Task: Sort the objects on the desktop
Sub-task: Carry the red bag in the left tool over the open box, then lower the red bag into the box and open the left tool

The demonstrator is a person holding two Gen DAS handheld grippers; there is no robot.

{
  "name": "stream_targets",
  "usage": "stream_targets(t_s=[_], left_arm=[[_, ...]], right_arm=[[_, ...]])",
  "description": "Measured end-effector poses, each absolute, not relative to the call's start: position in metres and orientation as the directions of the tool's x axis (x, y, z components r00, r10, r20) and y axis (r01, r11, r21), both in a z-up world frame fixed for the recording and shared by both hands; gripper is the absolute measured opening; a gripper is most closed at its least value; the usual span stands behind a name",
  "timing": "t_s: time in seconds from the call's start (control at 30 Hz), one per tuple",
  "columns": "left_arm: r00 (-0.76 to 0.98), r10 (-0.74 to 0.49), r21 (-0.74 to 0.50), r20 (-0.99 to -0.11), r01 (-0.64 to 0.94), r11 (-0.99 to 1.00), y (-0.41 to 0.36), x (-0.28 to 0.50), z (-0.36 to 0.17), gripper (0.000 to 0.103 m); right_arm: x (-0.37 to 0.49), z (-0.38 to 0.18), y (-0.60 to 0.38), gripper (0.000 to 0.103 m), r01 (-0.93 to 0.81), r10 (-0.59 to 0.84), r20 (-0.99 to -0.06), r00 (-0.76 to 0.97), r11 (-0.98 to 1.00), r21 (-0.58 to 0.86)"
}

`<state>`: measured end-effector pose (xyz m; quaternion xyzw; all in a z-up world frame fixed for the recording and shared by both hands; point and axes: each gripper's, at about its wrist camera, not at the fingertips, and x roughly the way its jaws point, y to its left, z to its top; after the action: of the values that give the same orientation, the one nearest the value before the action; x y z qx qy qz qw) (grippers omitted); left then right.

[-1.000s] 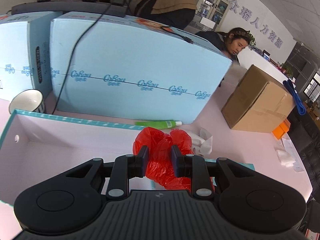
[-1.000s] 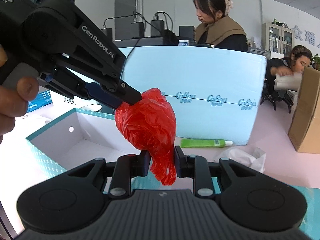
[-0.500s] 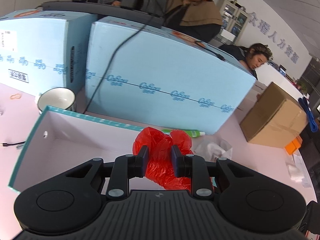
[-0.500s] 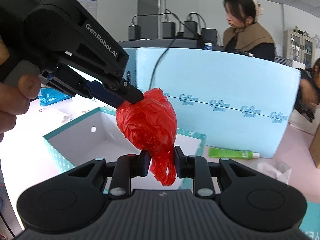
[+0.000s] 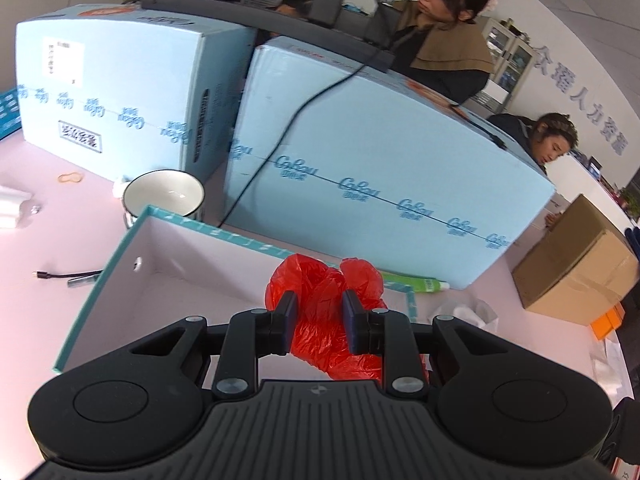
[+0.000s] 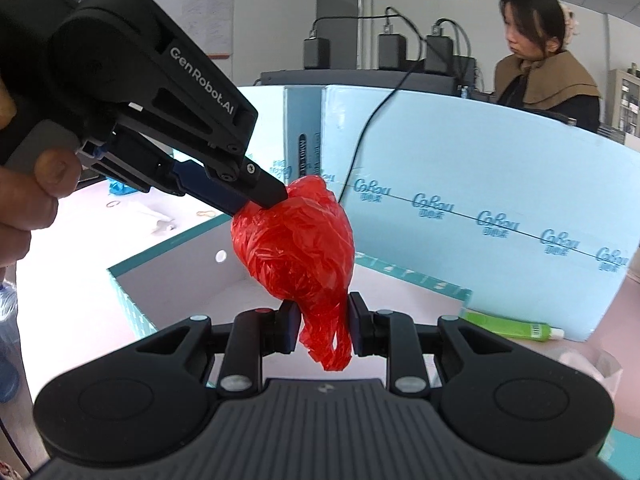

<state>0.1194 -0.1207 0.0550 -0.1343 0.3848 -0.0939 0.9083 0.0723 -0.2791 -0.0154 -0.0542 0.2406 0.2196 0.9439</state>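
Observation:
A crumpled red plastic bag (image 6: 298, 254) hangs in the air, held by both grippers. My right gripper (image 6: 323, 322) is shut on its lower tail. My left gripper (image 5: 318, 306) is shut on its upper end; in the right wrist view the left gripper (image 6: 276, 196) comes in from the upper left, held by a hand (image 6: 24, 200). The red bag (image 5: 326, 304) hangs above the right part of an open teal-edged box (image 5: 120, 264) with a white inside. The box (image 6: 168, 276) lies below and to the left of the bag.
Two large light-blue cartons (image 5: 372, 160) stand behind the box, a black cable draped over one. A white mug (image 5: 164, 194), a green tube (image 5: 416, 282), crumpled clear wrap (image 5: 476, 314), a brown cardboard box (image 5: 576, 272) and a cable plug (image 5: 68, 278) lie on the pink desk. People sit behind.
Both grippers have carried the red bag leftward over the box, still holding it. More of the left carton, the mug and the left desk now show.

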Motion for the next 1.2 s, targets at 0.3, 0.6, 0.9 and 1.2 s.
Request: stream_targets(t_s=[0.3,0.6,0.9,1.2], left_arm=[[0.681,-0.228,-0.317,-0.696,-0.007,0.948,-0.097,0.125,0.046,0.021],[0.671,-0.203,-0.313,-0.713,-0.045,0.949,-0.083,0.128,0.038,0.021],[0.647,-0.195,-0.314,-0.737,-0.073,0.947,-0.076,0.126,0.026,0.021],[0.613,-0.176,-0.318,-0.770,-0.130,0.939,-0.062,0.126,0.007,0.021]], right_arm=[[0.087,-0.022,-0.260,0.027,-0.497,0.435,-0.506,0.744,0.867,0.015],[0.096,-0.028,-0.245,0.027,-0.530,0.455,-0.535,0.712,0.848,0.016],[0.104,-0.035,-0.240,0.027,-0.515,0.433,-0.570,0.699,0.857,0.019],[0.110,-0.044,-0.232,0.027,-0.533,0.425,-0.606,0.673,0.846,0.002]])
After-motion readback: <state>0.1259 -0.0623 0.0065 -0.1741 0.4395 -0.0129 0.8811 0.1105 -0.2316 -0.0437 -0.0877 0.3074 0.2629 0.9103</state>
